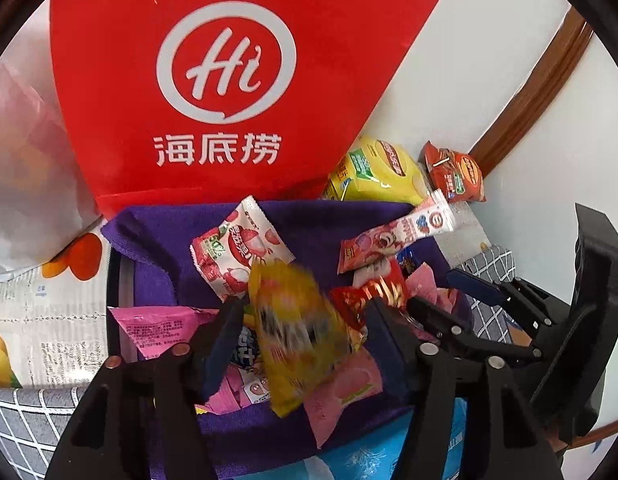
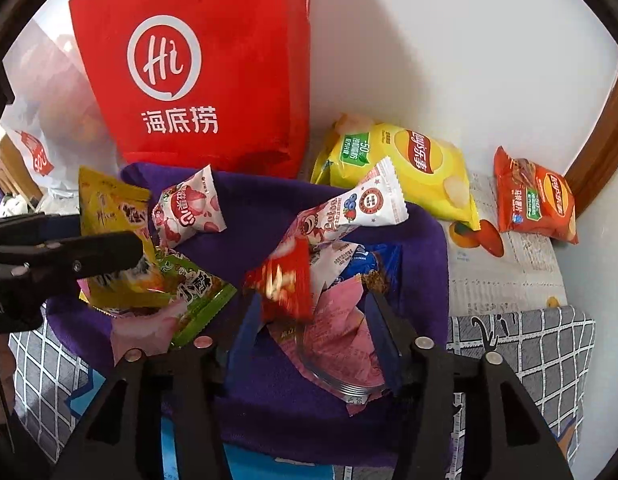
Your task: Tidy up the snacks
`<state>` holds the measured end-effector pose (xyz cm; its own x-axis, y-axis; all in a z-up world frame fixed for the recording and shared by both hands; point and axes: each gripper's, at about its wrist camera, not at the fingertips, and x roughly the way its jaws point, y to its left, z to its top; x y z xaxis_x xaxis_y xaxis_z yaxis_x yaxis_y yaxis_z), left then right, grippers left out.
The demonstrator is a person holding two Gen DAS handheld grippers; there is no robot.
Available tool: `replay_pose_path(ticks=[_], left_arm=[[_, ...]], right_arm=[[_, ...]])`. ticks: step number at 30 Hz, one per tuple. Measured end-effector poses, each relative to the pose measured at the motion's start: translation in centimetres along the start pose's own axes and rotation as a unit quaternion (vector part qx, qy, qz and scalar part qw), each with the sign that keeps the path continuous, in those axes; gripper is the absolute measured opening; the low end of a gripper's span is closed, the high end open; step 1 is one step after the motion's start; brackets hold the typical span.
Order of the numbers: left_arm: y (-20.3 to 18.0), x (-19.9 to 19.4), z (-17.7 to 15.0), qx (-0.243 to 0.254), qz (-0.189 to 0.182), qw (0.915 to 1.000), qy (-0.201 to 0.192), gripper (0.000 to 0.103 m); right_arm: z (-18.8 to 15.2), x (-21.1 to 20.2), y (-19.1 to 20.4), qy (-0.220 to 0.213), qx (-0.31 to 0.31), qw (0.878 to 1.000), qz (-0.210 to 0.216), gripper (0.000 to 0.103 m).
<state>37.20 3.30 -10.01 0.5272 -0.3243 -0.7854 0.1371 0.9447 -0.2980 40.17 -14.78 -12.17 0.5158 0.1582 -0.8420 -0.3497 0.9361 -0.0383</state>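
Two snack packets are off the pile, one per tool. The yellow packet (image 1: 299, 332), motion-blurred, sits between the fingers of the left tool (image 1: 305, 308), which stand apart around it; whether they press on it cannot be told. In the right wrist view one finger of this tool lies across the packet's face. The small red packet (image 2: 287, 276), also blurred, sits between the spread fingers of the right tool (image 2: 309, 304); contact with either finger cannot be told.

Beneath them lies a purple cloth (image 2: 269, 392) carrying the remaining loose snacks: one white lychee-print packet (image 1: 239, 250), one long pink-and-white packet (image 2: 345, 210), one green packet (image 2: 197, 292), one blue cookie packet (image 2: 379, 266), and several pink wrappers (image 2: 337, 336) whose number cannot be counted because they overlap.

Behind the cloth stands one upright red paper bag (image 1: 213, 80) with a white "Hi" logo. To its right, against the white wall (image 2: 449, 40), lie two chip bags: one yellow chip bag (image 2: 413, 172) and one smaller orange chip bag (image 2: 535, 202), well apart. Both rest on printed paper (image 2: 505, 264) spread on the table, beside one grey checked cloth (image 2: 541, 360).
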Motion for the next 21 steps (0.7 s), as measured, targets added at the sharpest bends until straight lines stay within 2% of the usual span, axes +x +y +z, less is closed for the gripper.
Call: replay_pose_path(ticks=[5, 8, 13, 18, 21], left_arm=[[-0.4, -1.0, 0.2, 0.011, 0.026, 0.9994, -0.02, 0.067], [-0.6, -1.6, 0.3, 0.017, 0.028, 0.9991, -0.026, 0.075], [-1.0, -2.9, 0.4, 0.029, 0.036, 0.9981, -0.041, 0.076], [-1.0, -4.7, 0.5, 0.029, 0.036, 0.9975, -0.053, 0.077], [-1.3, -5.7, 0.4, 0.036, 0.061, 0.9954, -0.065, 0.077]], right_arm=[[0.1, -0.6, 0.2, -0.009, -0.002, 1.0, -0.009, 0.06], [0.3, -1.3, -0.1, -0.015, 0.008, 1.0, -0.008, 0.06], [0.5, -2.7, -0.5, -0.029, 0.022, 0.999, -0.014, 0.062], [0.7, -4.3, -0.7, -0.044, 0.049, 0.998, -0.003, 0.062], [0.6, -5.5, -0.8, -0.044, 0.072, 0.996, 0.022, 0.062]])
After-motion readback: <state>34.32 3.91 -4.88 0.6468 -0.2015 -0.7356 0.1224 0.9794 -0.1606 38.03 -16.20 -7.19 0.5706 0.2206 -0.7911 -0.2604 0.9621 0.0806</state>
